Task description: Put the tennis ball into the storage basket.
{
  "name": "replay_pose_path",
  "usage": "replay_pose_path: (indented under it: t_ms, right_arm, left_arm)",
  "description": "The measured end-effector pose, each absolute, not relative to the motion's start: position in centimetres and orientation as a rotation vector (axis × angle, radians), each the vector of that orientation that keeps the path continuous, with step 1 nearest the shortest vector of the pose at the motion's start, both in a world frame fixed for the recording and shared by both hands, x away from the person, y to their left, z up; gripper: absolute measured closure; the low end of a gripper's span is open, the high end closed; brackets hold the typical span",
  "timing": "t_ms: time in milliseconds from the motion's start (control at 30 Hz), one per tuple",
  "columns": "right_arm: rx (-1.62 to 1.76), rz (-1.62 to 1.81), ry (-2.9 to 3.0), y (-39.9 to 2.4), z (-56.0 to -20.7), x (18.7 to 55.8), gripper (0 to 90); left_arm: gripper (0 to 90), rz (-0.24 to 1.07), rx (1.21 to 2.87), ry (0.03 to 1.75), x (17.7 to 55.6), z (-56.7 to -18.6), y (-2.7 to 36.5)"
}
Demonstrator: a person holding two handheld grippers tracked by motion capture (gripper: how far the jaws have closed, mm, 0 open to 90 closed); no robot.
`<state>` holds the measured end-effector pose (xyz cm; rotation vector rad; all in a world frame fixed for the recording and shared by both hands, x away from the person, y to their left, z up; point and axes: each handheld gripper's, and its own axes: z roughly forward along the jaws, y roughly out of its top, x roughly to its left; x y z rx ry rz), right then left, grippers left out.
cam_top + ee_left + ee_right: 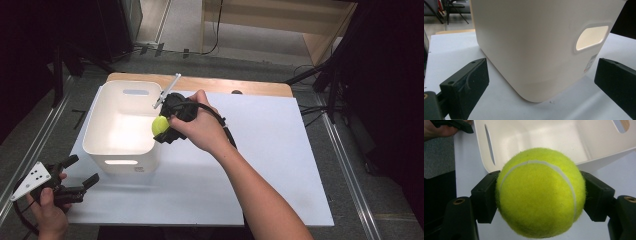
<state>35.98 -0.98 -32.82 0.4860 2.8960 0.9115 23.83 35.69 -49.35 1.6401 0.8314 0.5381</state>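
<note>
Tennis ball (540, 195) delivery into the white bin (95, 131) is what I'm running, and I'll go across the table from the left. At the near left corner my left gripper (82, 171) rests low beside the bin with its jaws spread wide and nothing between them; in its own view the bin's rounded corner (536, 92) stands just ahead, so I judge it parked there, ready to steady the bin if it slides. Next comes the bin itself, upright on the white mat (280, 165), its inside bare as far as I see. At its right rim my right gripper (162, 127) holds the ball clamped between both pads, hovering at the bin's right wall, likely so a release drops it inside.
</note>
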Motion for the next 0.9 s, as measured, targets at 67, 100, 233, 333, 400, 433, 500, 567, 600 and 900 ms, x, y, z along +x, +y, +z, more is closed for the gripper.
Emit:
replay_pose_path:
  t_ms: [67,100,233,333,400,433,500,567,600,900]
  right_arm:
    - [0.47,0.914,2.897,-0.7,-32.7,36.0,24.2]
    - [0.464,0.916,2.895,-0.6,-32.7,36.1,24.2]
    - [0.463,0.913,2.893,-0.1,-32.5,36.2,24.2]
    - [0.448,0.913,2.89,0.2,-32.5,36.2,24.2]
    - [0.457,0.918,2.897,0.5,-32.4,36.2,24.2]
    - [0.449,0.919,2.894,0.7,-32.4,36.2,24.2]
    - [0.45,0.92,2.895,0.8,-32.4,36.2,24.2]
    - [0.447,0.921,2.893,1.1,-32.4,36.2,24.2]
    - [0.445,0.921,2.894,1.2,-32.4,36.2,24.2]
    - [0.429,0.924,2.898,2.2,-32.6,36.4,24.2]
  left_arm:
    - [0.0,0.537,1.64,0.83,23.8,-49.3,35.7]
    - [0.0,0.537,1.641,0.83,23.8,-49.3,35.7]
    - [0.0,0.537,1.64,0.83,23.8,-49.3,35.7]
    - [0.0,0.537,1.64,0.829,23.8,-49.3,35.7]
    - [0.0,0.535,1.639,0.83,23.8,-49.3,35.7]
    - [0.0,0.536,1.64,0.831,23.8,-49.3,35.7]
    - [0.0,0.535,1.64,0.831,23.8,-49.3,35.7]
    - [0.0,0.536,1.637,0.831,23.8,-49.4,35.7]
    - [0.0,0.535,1.637,0.831,23.8,-49.3,35.7]
    - [0.0,0.536,1.637,0.83,23.8,-49.3,35.7]
